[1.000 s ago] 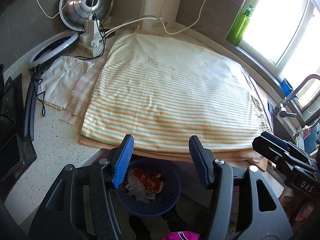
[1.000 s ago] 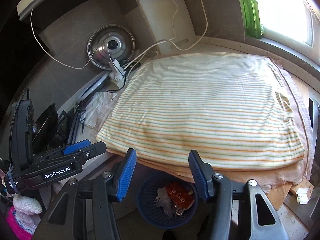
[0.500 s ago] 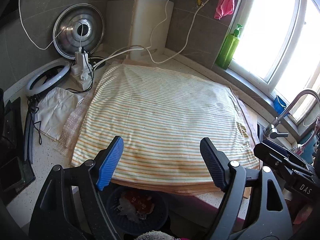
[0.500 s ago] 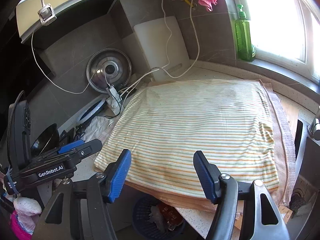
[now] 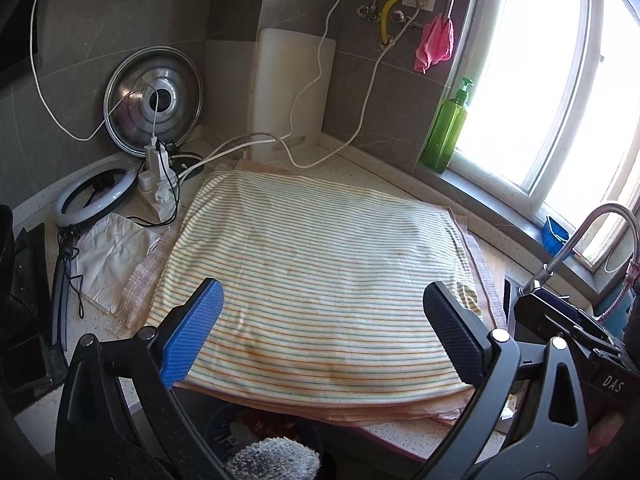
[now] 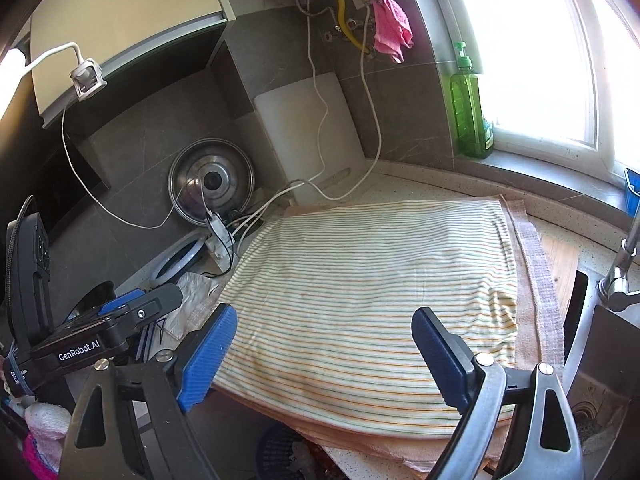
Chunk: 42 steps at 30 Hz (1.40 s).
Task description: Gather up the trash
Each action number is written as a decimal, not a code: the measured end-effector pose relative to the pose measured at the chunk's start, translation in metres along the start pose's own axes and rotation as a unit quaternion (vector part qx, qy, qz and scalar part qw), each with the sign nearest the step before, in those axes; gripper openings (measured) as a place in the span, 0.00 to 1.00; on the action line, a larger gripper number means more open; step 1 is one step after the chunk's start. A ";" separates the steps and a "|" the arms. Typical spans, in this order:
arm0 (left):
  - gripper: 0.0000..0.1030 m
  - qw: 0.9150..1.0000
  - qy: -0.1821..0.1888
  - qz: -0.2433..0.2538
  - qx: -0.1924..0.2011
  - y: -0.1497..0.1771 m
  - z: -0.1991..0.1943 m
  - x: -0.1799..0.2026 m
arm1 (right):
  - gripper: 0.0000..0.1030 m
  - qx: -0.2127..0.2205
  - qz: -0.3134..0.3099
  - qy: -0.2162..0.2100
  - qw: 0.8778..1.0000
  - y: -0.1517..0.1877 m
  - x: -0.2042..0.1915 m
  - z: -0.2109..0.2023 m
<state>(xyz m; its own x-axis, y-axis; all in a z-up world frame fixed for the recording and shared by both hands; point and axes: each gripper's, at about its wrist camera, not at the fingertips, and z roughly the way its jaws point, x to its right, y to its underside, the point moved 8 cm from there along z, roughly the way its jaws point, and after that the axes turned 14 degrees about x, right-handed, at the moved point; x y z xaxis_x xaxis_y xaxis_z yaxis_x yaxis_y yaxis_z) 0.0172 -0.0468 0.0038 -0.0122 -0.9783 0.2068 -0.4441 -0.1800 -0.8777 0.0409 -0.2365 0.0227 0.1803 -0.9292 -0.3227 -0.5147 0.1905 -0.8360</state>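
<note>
A blue mesh trash basket (image 5: 224, 426) with wrappers in it stands on the floor below the counter's front edge, mostly hidden; it also shows in the right wrist view (image 6: 276, 454). My left gripper (image 5: 324, 336) is open and empty, held over the front of a striped cloth (image 5: 320, 280). My right gripper (image 6: 322, 354) is open and empty, also above the striped cloth (image 6: 372, 288). The right gripper's body shows in the left wrist view (image 5: 576, 340), and the left gripper's body shows in the right wrist view (image 6: 100, 332).
A pot lid (image 5: 154, 100), power strip with cables (image 5: 158, 184), ring light (image 5: 94, 198) and white cutting board (image 5: 292, 92) stand at the back. A white cloth (image 5: 108, 256) lies left. A green soap bottle (image 5: 446, 128) and faucet (image 5: 588, 232) are on the right.
Both grippers have lifted and tilted up from over the basket to over the counter. Both jaws have opened wider. The basket has dropped to the bottom edge of both views.
</note>
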 end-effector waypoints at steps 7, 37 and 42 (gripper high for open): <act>0.99 1.000 -0.005 -0.009 -0.007 -0.006 0.003 0.007 | 0.90 0.006 0.007 -0.002 1.000 -0.009 0.010 0.002; 0.99 1.000 0.000 0.000 -0.008 -0.006 0.003 0.019 | 0.90 0.008 0.029 -0.001 1.000 -0.010 0.027 -0.003; 0.99 1.000 0.006 0.006 -0.007 -0.007 0.000 0.019 | 0.90 0.008 0.031 -0.002 0.999 -0.009 0.028 -0.004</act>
<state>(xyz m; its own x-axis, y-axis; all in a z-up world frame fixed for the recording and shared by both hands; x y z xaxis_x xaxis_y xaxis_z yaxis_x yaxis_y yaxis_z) 0.0199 -0.0641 0.0138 -0.0274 -0.9792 0.2012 -0.4572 -0.1667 -0.8736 0.0475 -0.2652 0.0231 0.1519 -0.9144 -0.3753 -0.5115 0.2522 -0.8214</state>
